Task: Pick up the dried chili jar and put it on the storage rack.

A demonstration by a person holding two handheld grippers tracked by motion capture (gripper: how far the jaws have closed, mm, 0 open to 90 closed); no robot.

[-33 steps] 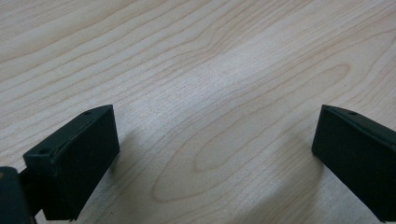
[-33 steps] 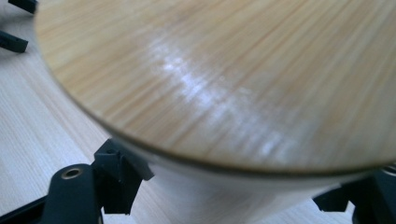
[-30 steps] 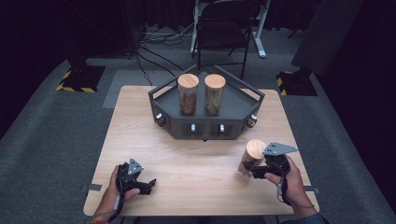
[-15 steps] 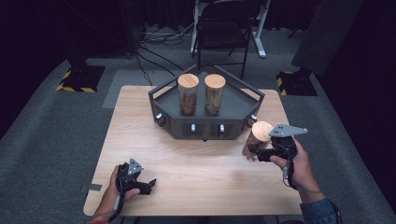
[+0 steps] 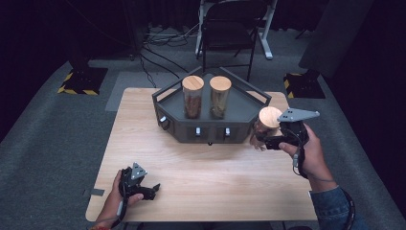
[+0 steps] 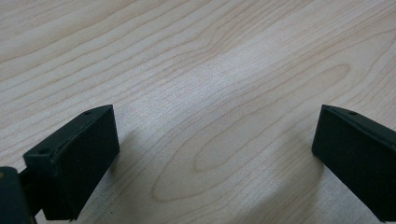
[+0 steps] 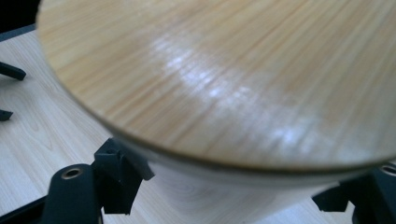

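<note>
A glass jar [image 5: 266, 125] with a round wooden lid [image 7: 243, 74] hangs above the table's right side, just beside the black tray's [image 5: 239, 122] right corner. My right gripper [image 5: 264, 139] is shut on the jar below the lid, its fingers [image 7: 116, 175] at either side of the glass. Two more wooden-lidded jars [image 5: 193, 96] [image 5: 219, 96] stand upright side by side in the tray. Near the table's front left, my left gripper [image 5: 154, 189] rests low over the bare wood with its fingers [image 6: 79, 158] wide apart and nothing between them.
The black angular tray sits at the back middle of the wooden table [image 5: 206, 177]. A dark chair [image 5: 227, 28] and cables lie on the floor beyond the table.
My right gripper has lifted the jar off the table and carried it up and back toward the tray's right corner. The left gripper has stayed put.
</note>
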